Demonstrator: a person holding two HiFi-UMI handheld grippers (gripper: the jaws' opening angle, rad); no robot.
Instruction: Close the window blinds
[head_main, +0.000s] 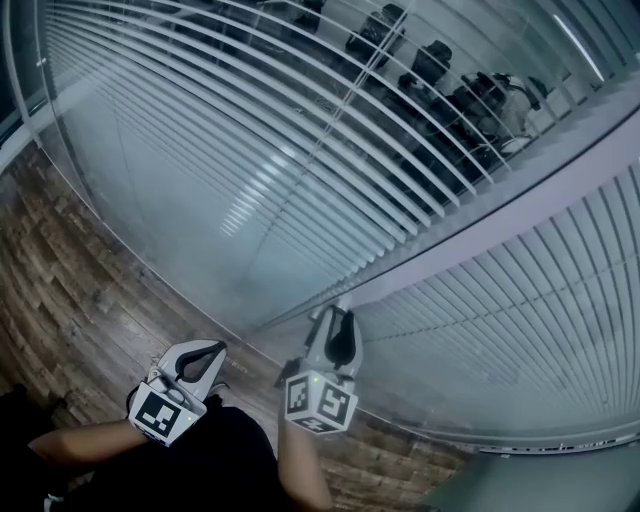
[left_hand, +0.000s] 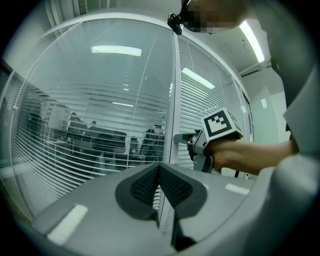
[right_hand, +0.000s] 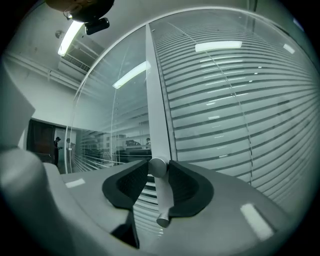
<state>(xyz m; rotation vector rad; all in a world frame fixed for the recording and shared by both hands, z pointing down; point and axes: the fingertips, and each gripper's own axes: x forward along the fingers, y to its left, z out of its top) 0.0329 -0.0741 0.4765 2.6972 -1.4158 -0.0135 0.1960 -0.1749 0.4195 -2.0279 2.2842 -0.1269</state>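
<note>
Right tongs grip the blind knob on the window frame; left tongs closed, empty.

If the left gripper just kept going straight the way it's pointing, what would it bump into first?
Probably the glass pane in front of the blinds, close beside the vertical frame post. The left gripper, jaws shut, aims about there, though depth is unclear.

The blinds hang behind glass on either side of the frame post. The post's knob sits between the jaws of the right hand-held gripper. The left hand-held gripper lies to its left (near, apart).
</note>
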